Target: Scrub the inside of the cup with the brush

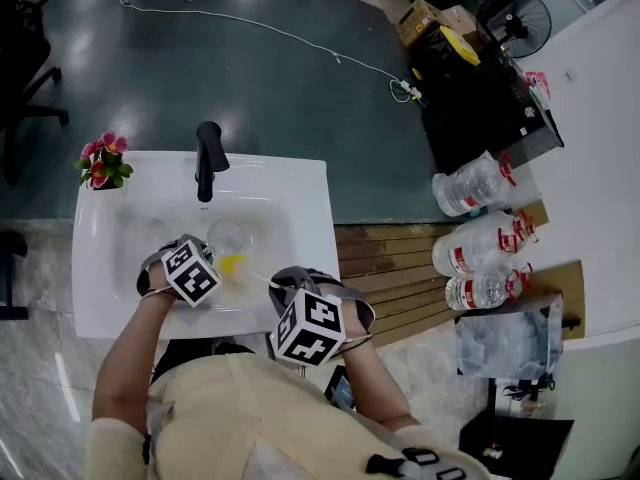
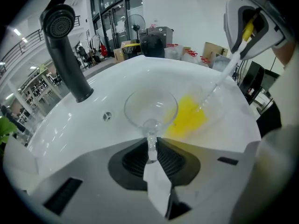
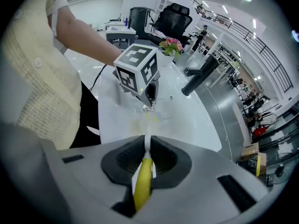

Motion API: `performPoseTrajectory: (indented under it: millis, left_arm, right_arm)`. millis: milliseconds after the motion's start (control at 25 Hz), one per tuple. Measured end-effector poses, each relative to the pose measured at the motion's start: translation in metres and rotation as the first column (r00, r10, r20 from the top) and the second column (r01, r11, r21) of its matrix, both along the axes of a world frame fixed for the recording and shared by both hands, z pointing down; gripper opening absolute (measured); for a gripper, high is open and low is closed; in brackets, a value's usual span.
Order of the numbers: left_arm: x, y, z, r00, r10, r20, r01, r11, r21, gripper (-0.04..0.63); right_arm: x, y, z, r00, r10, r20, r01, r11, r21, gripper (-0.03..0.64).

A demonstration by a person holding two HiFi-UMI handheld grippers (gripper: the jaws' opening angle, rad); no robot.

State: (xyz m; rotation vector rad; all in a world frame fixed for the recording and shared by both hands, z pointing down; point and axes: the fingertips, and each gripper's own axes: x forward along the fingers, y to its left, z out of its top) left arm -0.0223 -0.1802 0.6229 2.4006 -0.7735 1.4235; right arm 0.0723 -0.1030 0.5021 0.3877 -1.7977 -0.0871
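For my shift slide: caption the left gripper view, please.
Left gripper grips the stemmed glass over the sink, yellow brush beside its bowl.

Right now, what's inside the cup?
Nothing shows inside the clear cup; its bowl looks empty. The yellow head of the brush sits outside the rim, beside it in the sink. The stem's lower end is covered by the left claw.

- The head view looks from above the person steeply down, from some way off, onto the white sink [image 1: 300, 193]; the faucet [image 1: 208, 158] is at 10 o'clock.
- The left gripper view rides on the left hand-held gripper [image 2: 152, 146], very near the basin, with the faucet at 10 o'clock.
- The right gripper view rides on the right hand-held gripper [image 3: 145, 148] and looks across the sink, with the faucet at 2 o'clock.
- All three views share the sink and the faucet.
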Motion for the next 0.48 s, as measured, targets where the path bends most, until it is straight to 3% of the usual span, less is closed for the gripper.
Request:
performPoseTrajectory:
  millis: [480]
  left_arm:
    - [-0.002, 0.0, 0.003, 1.0, 0.0, 0.002, 0.0, 1.0, 0.002, 0.06]
  right_arm:
    - [0.005, 0.01, -0.025, 0.98, 0.144, 0.139, -0.141, 0.989, -0.037, 0.048]
